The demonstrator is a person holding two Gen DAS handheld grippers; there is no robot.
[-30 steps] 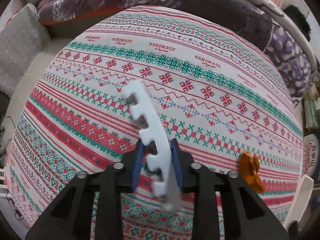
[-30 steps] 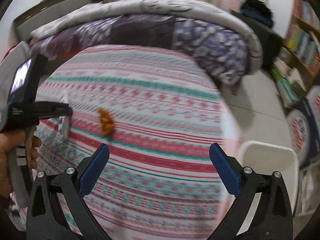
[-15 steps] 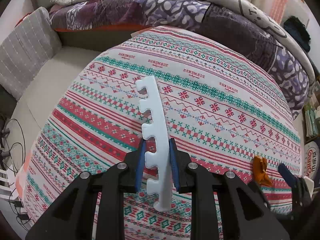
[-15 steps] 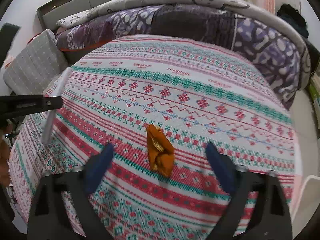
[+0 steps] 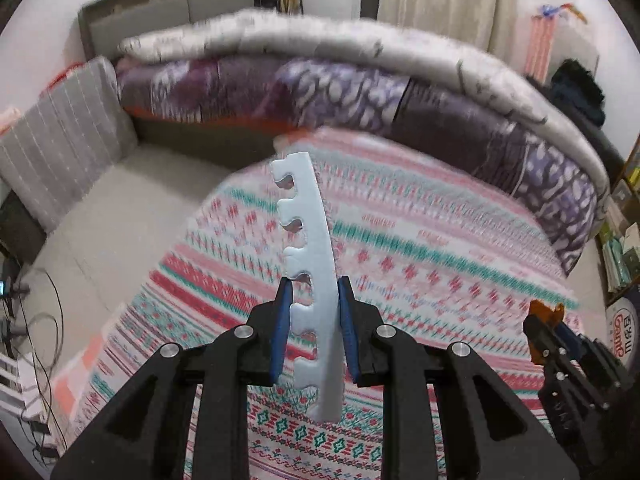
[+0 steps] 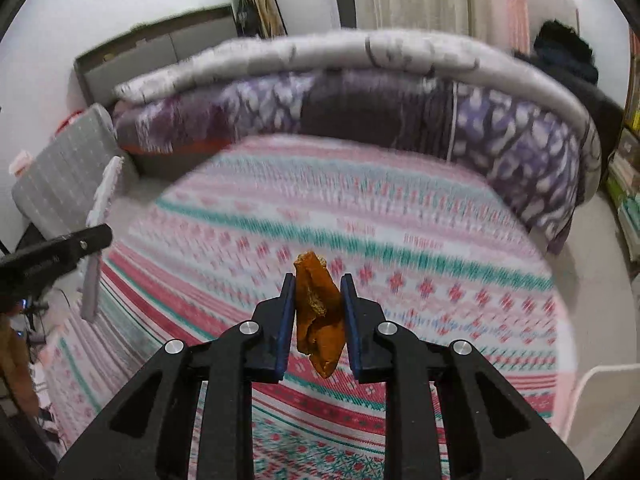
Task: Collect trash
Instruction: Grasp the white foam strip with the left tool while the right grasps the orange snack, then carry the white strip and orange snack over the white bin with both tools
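We note the right gripper [image 6: 316, 304], wide a second ago, closing its fingers around the orange wrapper [image 6: 320, 316], now lifted off the bed [image 6: 440, 248] at frame centre, while the left gripper [image 5: 312, 320] still clamps the white foam strip [image 5: 310, 264], so both pieces are ready for binning.

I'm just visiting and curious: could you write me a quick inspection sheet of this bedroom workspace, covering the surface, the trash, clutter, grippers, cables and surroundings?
Surface: patterned bedspread, red, green and white bands.
Job's things: white notched foam strip and orange crumpled wrapper, both lifted off the bed.
Clutter: nothing seen on the bedspread.
Grippers: left gripper shut on the foam strip; right gripper closing, pads against the wrapper.
Cables: loose wires on the floor beside the bed.
Surroundings: rolled purple quilt, grey pillow, bookshelf, curtain.
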